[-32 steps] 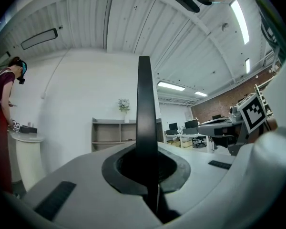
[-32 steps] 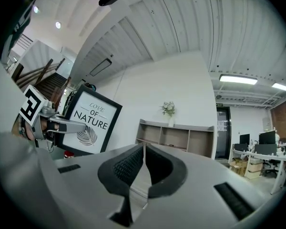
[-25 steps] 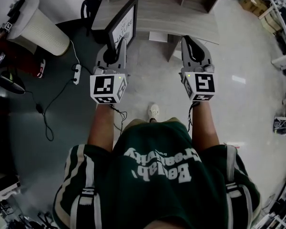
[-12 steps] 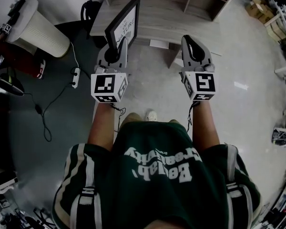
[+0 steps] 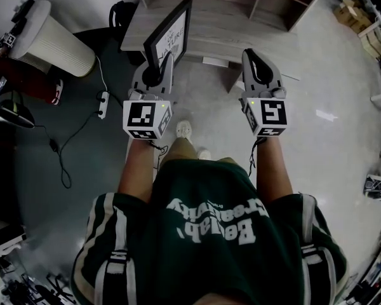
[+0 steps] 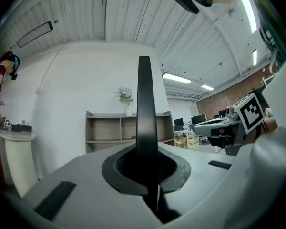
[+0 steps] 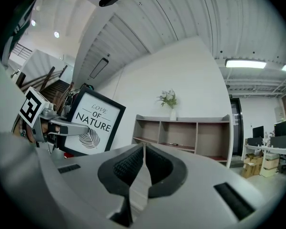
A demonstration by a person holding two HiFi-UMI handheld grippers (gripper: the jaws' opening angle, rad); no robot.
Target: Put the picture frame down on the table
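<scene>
The fingers [image 6: 117, 170] of the left gripper [image 6: 144, 159] are clamped on the lower edge of the picture frame [image 6: 144, 104]. I see the frame edge-on there, a thin dark bar standing upright between the pads. The fingers [image 7: 126, 166] of the right gripper [image 7: 143, 157] are pressed together with nothing between them.

In the head view the left gripper [image 5: 167, 59] holds the picture frame [image 5: 171, 33] upright over the near left part of the table [image 5: 241, 27]. I cannot tell whether the frame's lower edge touches the tabletop. The right gripper [image 5: 253, 54] is at the table's near edge, to the right of the frame and apart from it.

From the right gripper view the picture frame [image 7: 93, 123] shows its printed face, "LOVE OF NATURE" above a leaf drawing. Beyond the table stands a shelf unit [image 7: 181, 135] with a potted plant [image 7: 170, 101] on top.

To the left of the table I note a white ribbed stand [image 5: 51, 40] and, on the floor, a power strip [image 5: 103, 99] with trailing cables.
</scene>
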